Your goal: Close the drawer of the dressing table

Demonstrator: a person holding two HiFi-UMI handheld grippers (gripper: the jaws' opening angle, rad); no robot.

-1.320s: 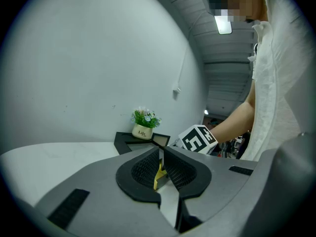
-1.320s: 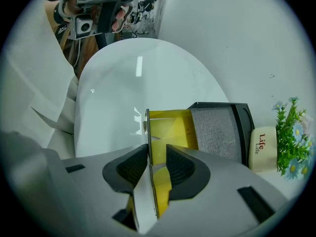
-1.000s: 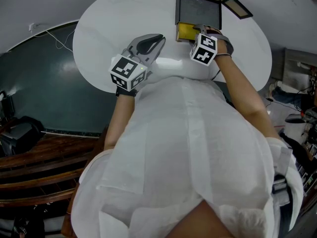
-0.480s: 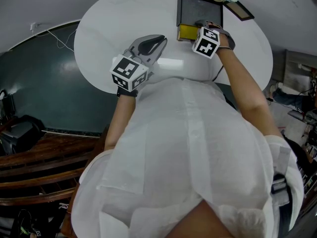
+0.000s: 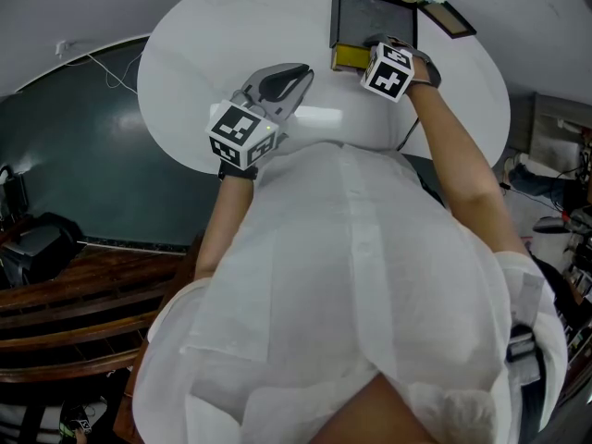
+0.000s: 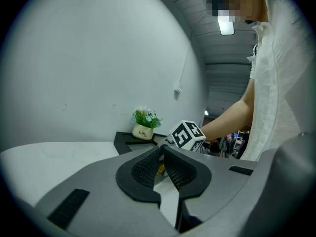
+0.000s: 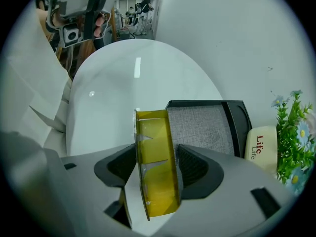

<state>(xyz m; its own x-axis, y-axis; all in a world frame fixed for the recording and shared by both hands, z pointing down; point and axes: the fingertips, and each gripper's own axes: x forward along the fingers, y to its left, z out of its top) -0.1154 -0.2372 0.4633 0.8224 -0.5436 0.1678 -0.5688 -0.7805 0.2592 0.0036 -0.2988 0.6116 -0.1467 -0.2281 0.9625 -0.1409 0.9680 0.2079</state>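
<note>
We held the right gripper (image 7: 157, 154) spread astride the translucent yellow plastic drawer (image 7: 154, 127), its jaws just narrowing. The left gripper (image 6: 163, 149) was pressed together.

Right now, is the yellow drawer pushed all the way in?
No, the yellow drawer juts out of the dark box behind it.

I record a white oval tabletop (image 5: 185, 81). Directly under my right claw (image 7: 157, 152) a black cabinet (image 7: 202, 127) rests on it, yellow drawer (image 7: 155, 162) protruding. A flower pot (image 7: 261, 144) stands right of the claw.
</note>
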